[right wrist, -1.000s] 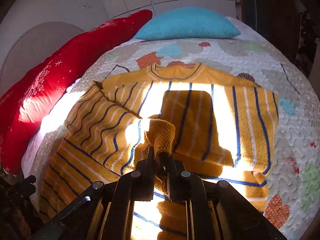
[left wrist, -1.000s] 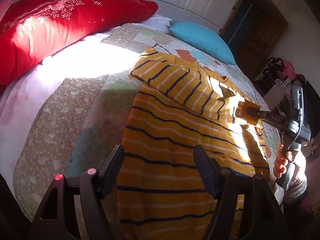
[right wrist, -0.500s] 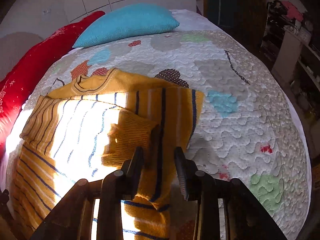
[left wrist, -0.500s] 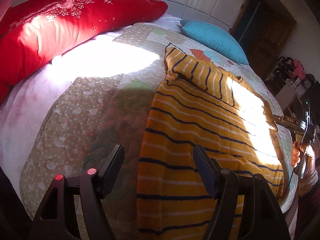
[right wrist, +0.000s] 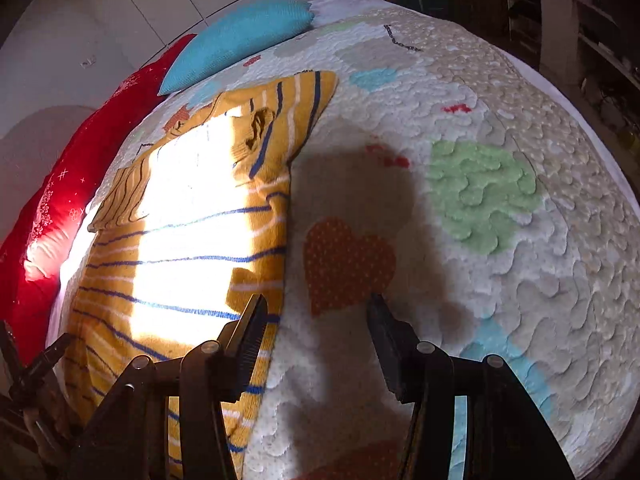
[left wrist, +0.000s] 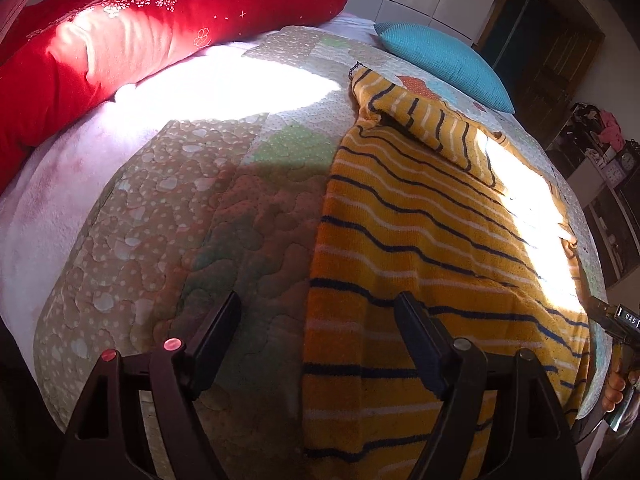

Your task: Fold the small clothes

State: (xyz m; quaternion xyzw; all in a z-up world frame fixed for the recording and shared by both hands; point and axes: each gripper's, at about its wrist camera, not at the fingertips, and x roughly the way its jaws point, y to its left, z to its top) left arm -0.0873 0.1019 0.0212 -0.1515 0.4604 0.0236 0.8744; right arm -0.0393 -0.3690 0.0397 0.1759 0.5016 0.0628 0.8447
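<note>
A yellow sweater point(left wrist: 420, 264) with dark blue and white stripes lies flat on the quilt point(left wrist: 168, 216), both sleeves folded in over its body. My left gripper point(left wrist: 318, 340) hovers low over the sweater's left edge near the hem. Its jaws are opening and the edge lies below the gap, untouched by the pads. My right gripper point(right wrist: 318, 336) hangs over bare quilt point(right wrist: 520, 320) just beside the sweater's point(right wrist: 188, 248) right edge. Its jaws are opening too, with nothing between them. A folded sleeve cuff point(right wrist: 256, 128) rests near the collar.
A red pillow point(left wrist: 140, 36) and a teal pillow point(left wrist: 444, 64) lie at the head of the bed. Cluttered shelves point(left wrist: 608, 168) stand past the bed's right side. The right gripper's body point(left wrist: 616, 320) and a hand point(left wrist: 616, 384) show at the left view's edge.
My right gripper let go of the sleeve cuff, left it folded on the sweater, and swung right over the quilt. My left gripper sank lower and spread its jaws wider.
</note>
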